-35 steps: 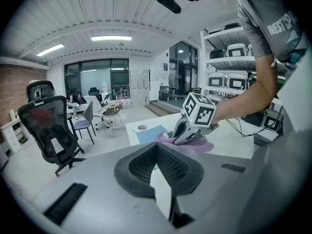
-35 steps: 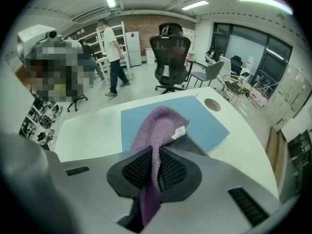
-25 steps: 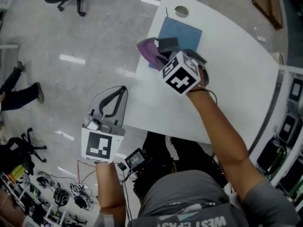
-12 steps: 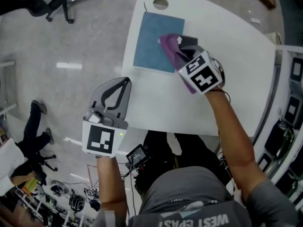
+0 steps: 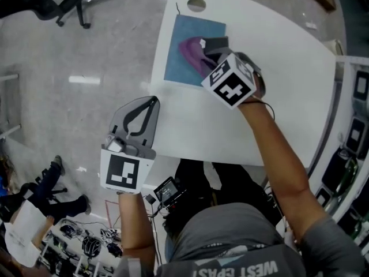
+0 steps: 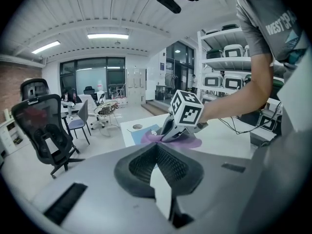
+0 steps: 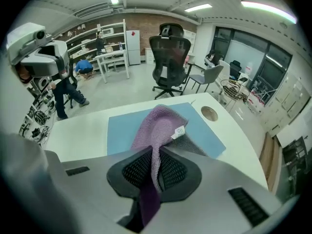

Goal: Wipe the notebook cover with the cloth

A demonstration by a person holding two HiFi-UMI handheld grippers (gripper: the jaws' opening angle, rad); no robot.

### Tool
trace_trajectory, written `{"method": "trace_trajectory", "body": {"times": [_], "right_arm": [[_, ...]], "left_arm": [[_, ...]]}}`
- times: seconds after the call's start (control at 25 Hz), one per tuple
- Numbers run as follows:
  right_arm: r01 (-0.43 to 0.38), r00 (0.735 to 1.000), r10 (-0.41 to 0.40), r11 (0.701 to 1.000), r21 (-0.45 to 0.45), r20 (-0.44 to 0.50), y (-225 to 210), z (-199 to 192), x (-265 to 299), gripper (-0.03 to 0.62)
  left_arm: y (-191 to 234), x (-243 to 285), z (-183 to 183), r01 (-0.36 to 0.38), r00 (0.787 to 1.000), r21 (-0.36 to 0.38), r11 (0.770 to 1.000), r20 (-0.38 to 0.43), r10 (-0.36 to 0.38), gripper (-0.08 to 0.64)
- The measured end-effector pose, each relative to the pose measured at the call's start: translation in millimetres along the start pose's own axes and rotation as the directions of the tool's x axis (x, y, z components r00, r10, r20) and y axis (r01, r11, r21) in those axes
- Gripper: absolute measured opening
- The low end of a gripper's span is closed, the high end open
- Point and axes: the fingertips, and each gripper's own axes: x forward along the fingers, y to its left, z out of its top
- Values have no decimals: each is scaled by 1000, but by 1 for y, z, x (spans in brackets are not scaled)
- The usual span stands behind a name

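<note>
A blue notebook point(image 5: 179, 51) lies flat on the white table point(image 5: 282, 91) near its far left corner. A purple cloth point(image 5: 193, 49) rests on the cover's right half. My right gripper point(image 5: 209, 46) is shut on the cloth and presses it onto the notebook. In the right gripper view the cloth point(image 7: 158, 123) runs up between the jaws over the blue cover point(image 7: 122, 130). My left gripper point(image 5: 152, 100) hangs off the table's left edge, shut with nothing in it. In the left gripper view the cloth point(image 6: 189, 143) shows under the right gripper.
A round cable hole point(image 5: 196, 4) sits in the table just beyond the notebook. Black office chairs point(image 5: 75, 4) stand on the grey floor at the left. Shelves with equipment point(image 5: 351, 149) line the right side. A person point(image 5: 34, 206) is low at the left.
My right gripper has dragged the cloth leftward, from the notebook's right edge toward its middle. The left gripper has stayed where it was.
</note>
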Motion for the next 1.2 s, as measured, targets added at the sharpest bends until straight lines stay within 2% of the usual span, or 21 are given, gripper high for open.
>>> {"method": "trace_trajectory", "body": {"times": [0.24, 0.36, 0.56, 0.88, 1.04, 1.2], "right_arm": [[-43, 999, 44, 996, -80, 19, 27, 59, 30, 55], [-59, 998, 62, 995, -82, 24, 32, 68, 36, 55], [-40, 999, 40, 999, -8, 22, 15, 47, 29, 55], [66, 998, -63, 989, 130, -31, -33, -26, -5, 55], [87, 996, -82, 987, 136, -45, -41, -42, -10, 55], [76, 996, -71, 994, 83, -55, -34, -27, -1, 55]], "left_arm": [[22, -28, -26, -55, 998, -51, 997, -30, 53, 3], [29, -35, -31, -70, 997, -69, 995, -44, 67, 3], [31, -24, -22, -47, 998, -40, 998, -36, 45, 3], [8, 10, 4, 53, 999, 39, 998, 9, -53, 3], [-2, 16, 9, 75, 997, 71, 995, 23, -76, 3], [2, 7, 0, 49, 999, 30, 998, 15, -49, 3]]}}
